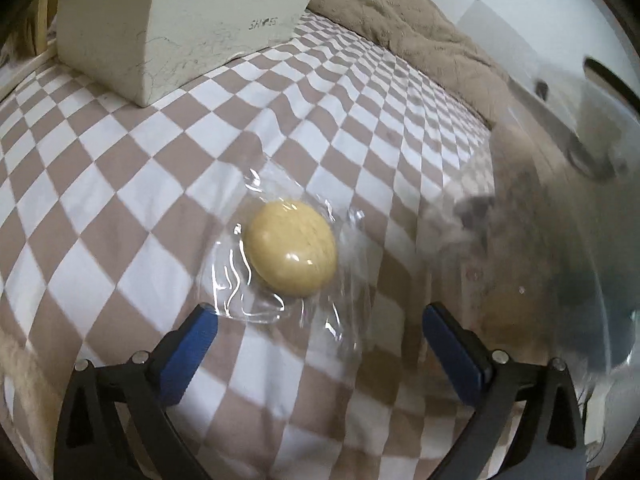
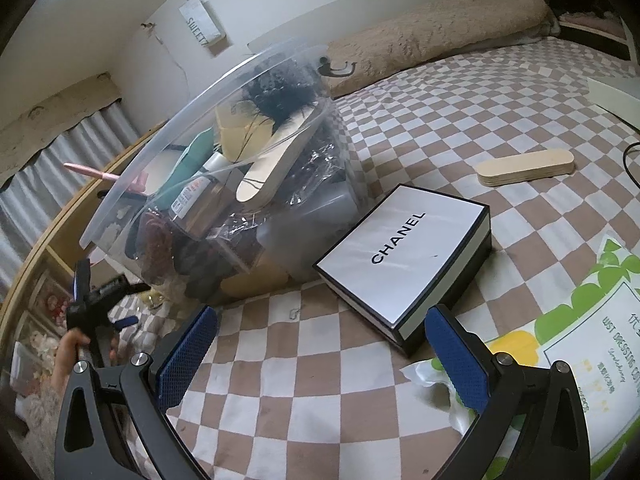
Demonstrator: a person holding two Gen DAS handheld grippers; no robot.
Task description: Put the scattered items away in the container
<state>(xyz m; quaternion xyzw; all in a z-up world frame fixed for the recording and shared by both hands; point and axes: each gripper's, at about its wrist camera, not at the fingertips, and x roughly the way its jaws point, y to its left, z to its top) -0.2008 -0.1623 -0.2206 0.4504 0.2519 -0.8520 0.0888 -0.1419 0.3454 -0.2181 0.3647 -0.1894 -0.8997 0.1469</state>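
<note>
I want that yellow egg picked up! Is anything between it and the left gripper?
Only its clear wrapper on checkered sheet, left wrist view.

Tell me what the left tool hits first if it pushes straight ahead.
Probably the clear plastic wrap around the yellow oval item, lying just ahead between the open left tool fingers; depth is uncertain.

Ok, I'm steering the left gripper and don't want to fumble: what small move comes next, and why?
Probably ease the left gripper forward and down, then close on the wrapped yellow sponge. Its jaws stand open and empty, and the sponge lies just ahead, between them, loose on the checkered bedsheet.
</note>
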